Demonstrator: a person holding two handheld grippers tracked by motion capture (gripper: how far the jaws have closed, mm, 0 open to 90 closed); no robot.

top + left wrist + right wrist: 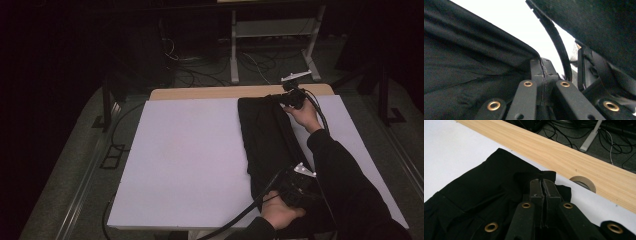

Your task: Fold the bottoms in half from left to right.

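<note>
A black garment (265,135) lies folded in a long strip on the right half of the white table top (190,150). My right gripper (290,97) is at the strip's far end, by the wooden edge. In the right gripper view its jaws (543,188) are pressed together with a corner of the black cloth (486,185) caught between them. My left gripper (292,182) is at the strip's near end. In the left gripper view its jaws (543,72) are closed on the thin edge of the cloth (474,62), which stretches away to the left.
A wooden strip (564,157) with a round cable hole (584,183) borders the table's far side. Beyond it are loose cables (200,70) and a desk frame (272,35) on the floor. A dark sleeve (599,25) and a gripper cable (559,45) cross the left gripper view.
</note>
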